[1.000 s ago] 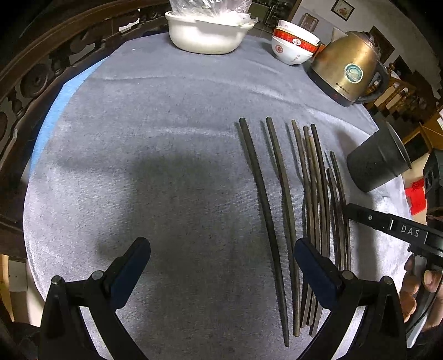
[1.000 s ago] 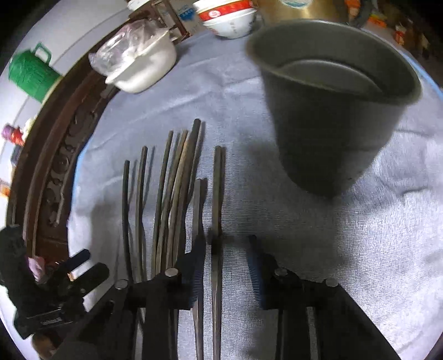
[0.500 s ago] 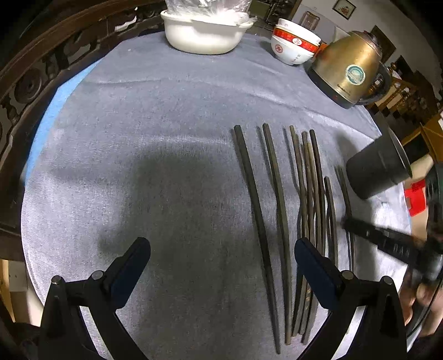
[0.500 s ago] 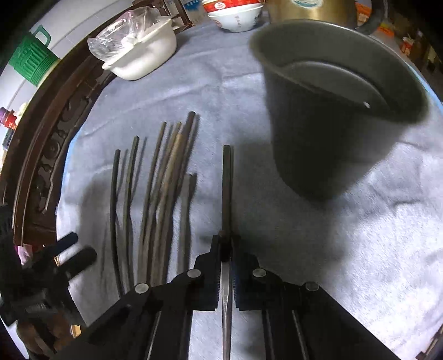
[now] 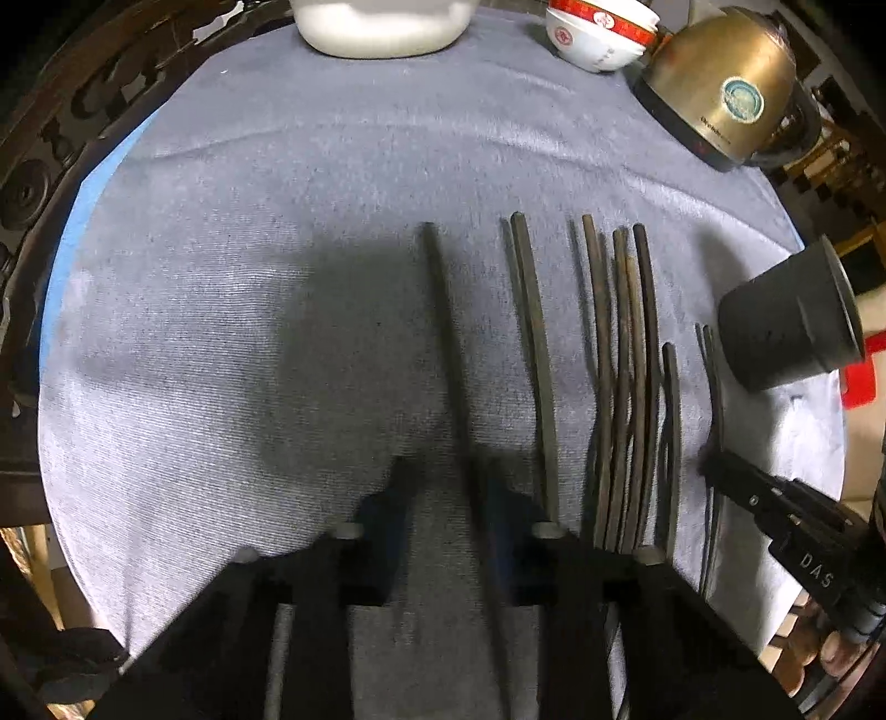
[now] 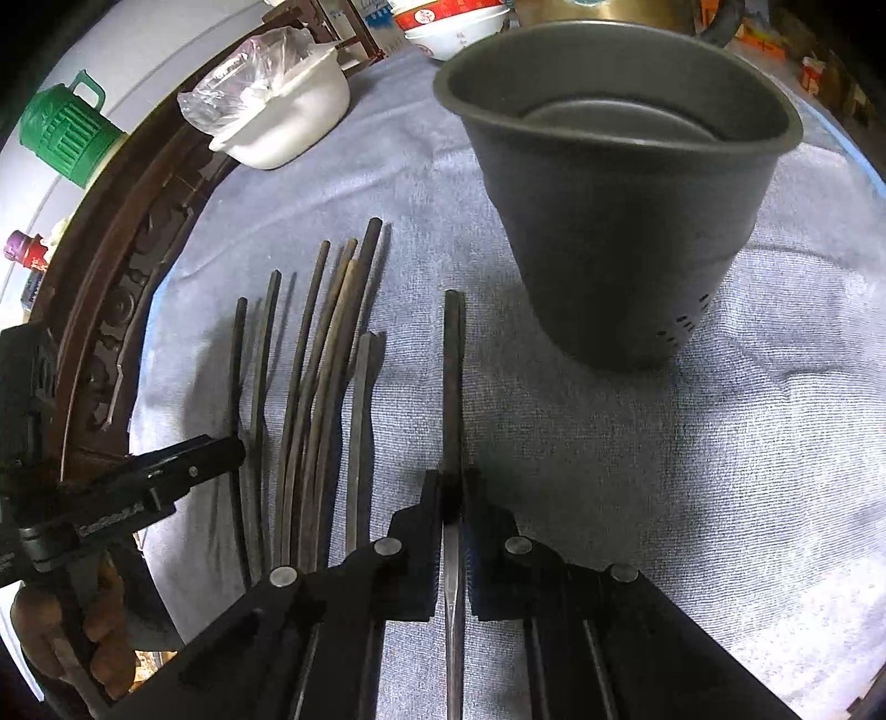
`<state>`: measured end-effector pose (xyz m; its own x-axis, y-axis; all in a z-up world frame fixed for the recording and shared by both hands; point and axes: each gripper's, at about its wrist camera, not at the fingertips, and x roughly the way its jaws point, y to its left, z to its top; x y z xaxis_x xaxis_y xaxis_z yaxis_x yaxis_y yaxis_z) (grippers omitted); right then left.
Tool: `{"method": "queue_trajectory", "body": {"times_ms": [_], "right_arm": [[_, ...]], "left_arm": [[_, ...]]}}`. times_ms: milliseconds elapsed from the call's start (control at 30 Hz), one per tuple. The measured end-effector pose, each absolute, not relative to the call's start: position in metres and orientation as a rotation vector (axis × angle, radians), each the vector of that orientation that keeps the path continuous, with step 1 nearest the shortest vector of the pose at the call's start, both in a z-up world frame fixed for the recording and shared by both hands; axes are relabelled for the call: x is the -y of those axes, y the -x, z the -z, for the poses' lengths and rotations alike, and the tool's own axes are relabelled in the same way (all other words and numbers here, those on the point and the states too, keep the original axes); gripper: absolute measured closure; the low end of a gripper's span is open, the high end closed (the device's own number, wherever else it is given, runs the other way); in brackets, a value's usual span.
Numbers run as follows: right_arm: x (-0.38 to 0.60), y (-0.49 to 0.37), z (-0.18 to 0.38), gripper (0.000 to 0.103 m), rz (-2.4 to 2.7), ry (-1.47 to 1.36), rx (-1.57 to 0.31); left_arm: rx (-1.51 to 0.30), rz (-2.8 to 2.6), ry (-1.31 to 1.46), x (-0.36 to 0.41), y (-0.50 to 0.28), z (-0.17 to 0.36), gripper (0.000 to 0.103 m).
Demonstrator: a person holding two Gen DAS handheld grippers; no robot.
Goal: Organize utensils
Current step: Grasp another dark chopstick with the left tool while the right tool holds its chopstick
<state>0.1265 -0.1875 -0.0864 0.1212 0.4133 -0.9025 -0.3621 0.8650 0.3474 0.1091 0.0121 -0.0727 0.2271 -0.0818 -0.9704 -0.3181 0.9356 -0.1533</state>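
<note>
Several dark chopsticks [image 5: 620,354] lie side by side on the grey cloth [image 5: 277,221]. My left gripper [image 5: 448,487] has its fingers close on either side of the leftmost chopstick [image 5: 443,310]; motion blur hides whether they grip it. My right gripper [image 6: 454,498] is shut on the rightmost chopstick [image 6: 452,376], just in front of the dark holder cup [image 6: 620,221]. The row of chopsticks [image 6: 315,376] lies left of it. The cup [image 5: 786,327] stands at the right in the left wrist view, where the right gripper's finger [image 5: 775,509] also shows.
A white dish [image 5: 382,27], a red-and-white bowl [image 5: 598,33] and a brass kettle [image 5: 725,88] stand at the far edge. A carved wooden rim [image 6: 111,288] borders the table. A green jug [image 6: 66,133] stands beyond it.
My left gripper moved right over the leftmost chopstick and its fingers closed in. My right gripper shut on the rightmost chopstick and has it a little off the others.
</note>
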Motion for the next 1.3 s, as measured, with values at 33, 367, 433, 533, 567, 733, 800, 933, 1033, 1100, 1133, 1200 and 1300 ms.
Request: {"method": "queue_trajectory", "body": {"times_ms": [33, 367, 433, 533, 567, 733, 800, 933, 1033, 1100, 1133, 1200, 1300], "right_arm": [[0.188, -0.126, 0.086, 0.094, -0.569, -0.045, -1.334], [0.197, -0.122, 0.085, 0.093, -0.592, -0.014, -1.366], [0.198, -0.124, 0.085, 0.093, -0.582, -0.034, -1.382], [0.193, -0.132, 0.084, 0.093, -0.571, -0.029, -1.407], [0.190, -0.134, 0.083, 0.093, -0.564, -0.019, -1.411], [0.181, -0.145, 0.082, 0.092, -0.536, 0.011, -1.414], [0.180, -0.148, 0.083, 0.092, -0.535, 0.012, -1.423], [0.175, -0.155, 0.086, 0.093, -0.555, 0.057, -1.450], [0.163, -0.159, 0.087, 0.093, -0.562, 0.122, -1.468], [0.155, -0.161, 0.087, 0.093, -0.559, 0.175, -1.483], [0.151, -0.162, 0.087, 0.093, -0.555, 0.192, -1.493], [0.142, -0.164, 0.088, 0.093, -0.547, 0.223, -1.514], [0.131, -0.163, 0.088, 0.094, -0.540, 0.286, -1.503]], "left_arm": [[-1.351, -0.154, 0.345, -0.013, -0.109, 0.073, 0.093], [-1.450, 0.070, 0.181, -0.012, -0.092, 0.077, 0.095], [-1.455, 0.076, 0.200, -0.014, -0.090, 0.078, 0.092], [-1.451, 0.060, 0.224, -0.014, -0.100, 0.077, 0.080], [-1.449, 0.057, 0.241, -0.014, -0.104, 0.077, 0.079], [-1.436, 0.006, 0.253, -0.016, -0.122, 0.075, 0.079], [-1.441, -0.015, 0.227, -0.015, -0.123, 0.076, 0.096], [-1.443, -0.006, 0.211, -0.013, -0.121, 0.074, 0.097], [-1.459, 0.006, 0.211, -0.033, -0.124, 0.075, 0.097], [-1.478, 0.019, 0.214, -0.038, -0.119, 0.076, 0.097], [-1.491, 0.023, 0.226, -0.040, -0.120, 0.077, 0.097], [-1.513, 0.023, 0.264, -0.049, -0.124, 0.081, 0.097], [-1.524, 0.023, 0.254, -0.056, -0.132, 0.084, 0.097]]}}
